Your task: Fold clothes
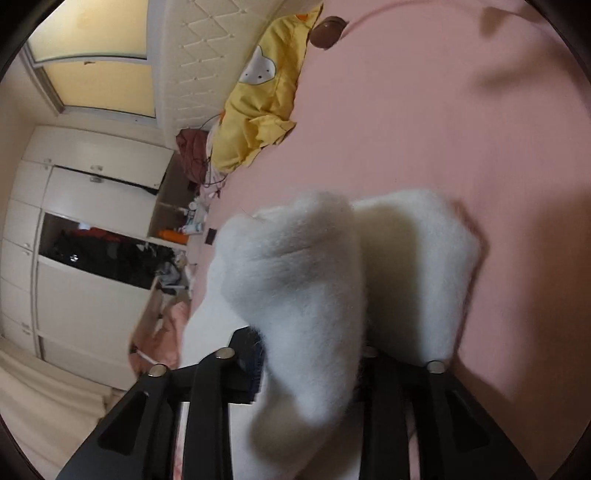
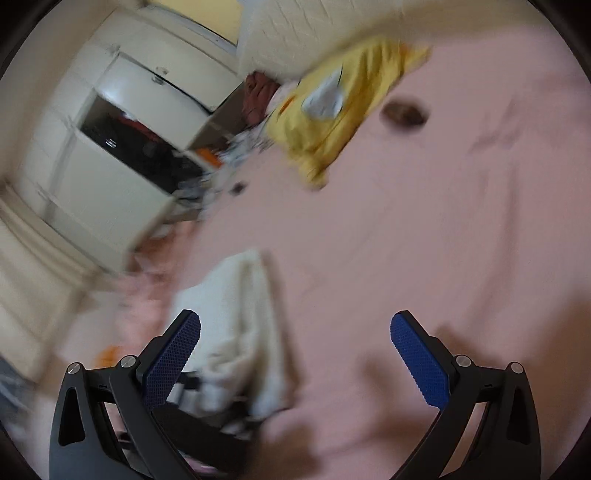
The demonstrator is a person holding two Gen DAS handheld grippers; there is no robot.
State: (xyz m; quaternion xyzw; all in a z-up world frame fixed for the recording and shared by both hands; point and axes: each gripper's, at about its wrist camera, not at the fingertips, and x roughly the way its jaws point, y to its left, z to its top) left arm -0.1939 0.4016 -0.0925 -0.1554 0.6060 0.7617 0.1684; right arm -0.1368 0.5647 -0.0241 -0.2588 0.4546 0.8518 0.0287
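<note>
A white fluffy garment (image 1: 332, 280) is bunched between the fingers of my left gripper (image 1: 306, 354), which is shut on it and holds it above the pink bed sheet (image 1: 443, 129). The cloth hides the fingertips. In the blurred right wrist view the same white garment (image 2: 240, 314) hangs at lower left, with the left gripper's black body (image 2: 207, 424) under it. My right gripper (image 2: 295, 332) is open and empty over the pink sheet (image 2: 424, 221), to the right of the garment; its blue pads (image 2: 417, 354) stand wide apart.
A yellow pillow with a white cartoon face (image 1: 258, 99) lies by the quilted headboard (image 1: 199, 55). A brown round object (image 1: 327, 31) sits on the sheet. White wardrobes (image 1: 85, 206) and a cluttered bedside shelf (image 1: 184, 229) stand left of the bed.
</note>
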